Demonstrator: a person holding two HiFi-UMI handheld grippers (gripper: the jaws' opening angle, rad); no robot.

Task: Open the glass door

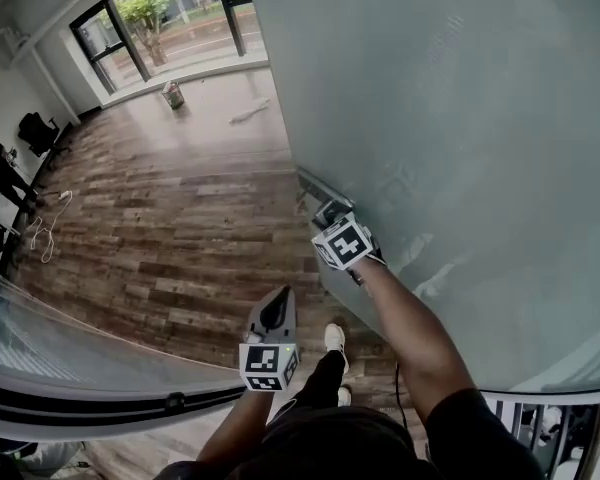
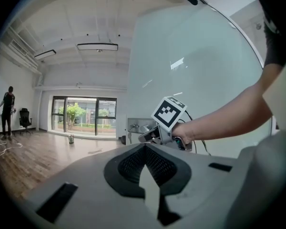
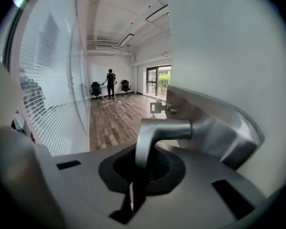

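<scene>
The right tool [image 3: 142,168] is clenched on the door handle [image 3: 159,130]. The free end of the lever goes down between its two jaws, and they press on it from both sides. Seen from the right gripper view, the lever bends above the jaws and runs level to the right, into the steel plate [image 3: 219,132]. This plate is fixed on the glass door [image 1: 460,118], close to the door's free edge. So the pivot of the handle lies to the right of the tool, and the door panel stands just behind it. The panel is large and frosted, and in the head view it fills the upper right.

The left tool [image 1: 277,306] has its jaws together on nothing. It hangs over the wooden floor [image 1: 180,228], below and to the left of the right tool, well apart from the door.

The right hand is the nearer one — it is already on the handle. I judge that the coming move is a swing of the panel led by this grip. I cannot tell to which side the door turns.
</scene>
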